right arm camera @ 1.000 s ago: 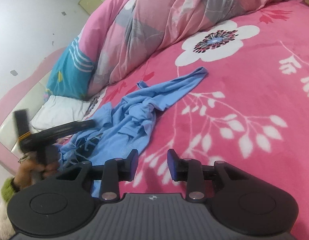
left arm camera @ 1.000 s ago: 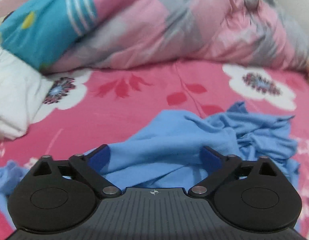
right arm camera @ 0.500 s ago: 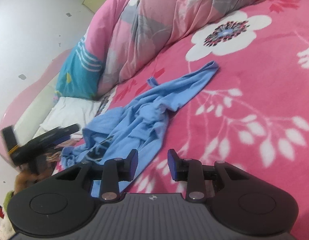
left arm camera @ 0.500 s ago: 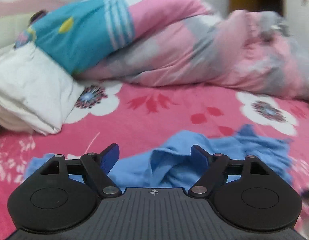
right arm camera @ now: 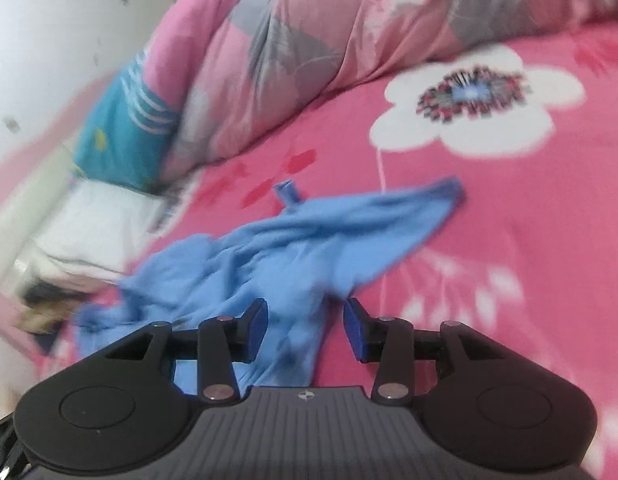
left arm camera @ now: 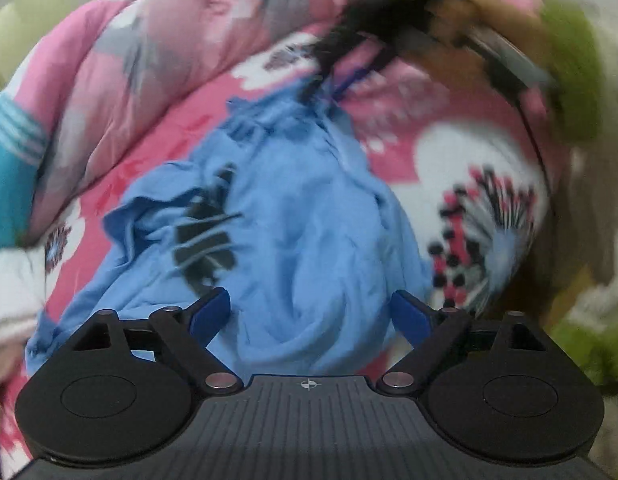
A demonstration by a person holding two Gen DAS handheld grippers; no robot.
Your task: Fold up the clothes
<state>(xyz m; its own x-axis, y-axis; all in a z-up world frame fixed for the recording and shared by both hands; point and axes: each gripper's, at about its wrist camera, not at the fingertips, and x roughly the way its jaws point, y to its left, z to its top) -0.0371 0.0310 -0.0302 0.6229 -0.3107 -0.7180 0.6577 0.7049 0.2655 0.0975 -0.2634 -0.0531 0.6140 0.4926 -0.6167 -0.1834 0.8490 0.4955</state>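
A: Where's the garment?

B: The blue shirt (left arm camera: pixel 309 216) lies crumpled on the pink floral bedspread (right arm camera: pixel 509 240), just ahead of both tools. In the right wrist view one sleeve stretches toward the far right, near a white flower print (right arm camera: pixel 469 108).

A: Any writing on it?

B: There's a dark print (left arm camera: pixel 207 232) on the shirt's left part, but it's too blurred to read.

A: The tongs?

B: The left gripper (left arm camera: pixel 311 316) has its blue pads (left arm camera: pixel 211 314) spread wide over the cloth, holding nothing. The right gripper (right arm camera: pixel 305 330) is parted too, the shirt's near edge lying between its fingers, not pinched.

A: Behind?

B: A pink and grey quilt (right arm camera: pixel 309 40) is bunched along the far side, a white pillow (right arm camera: pixel 93 224) at the far left.
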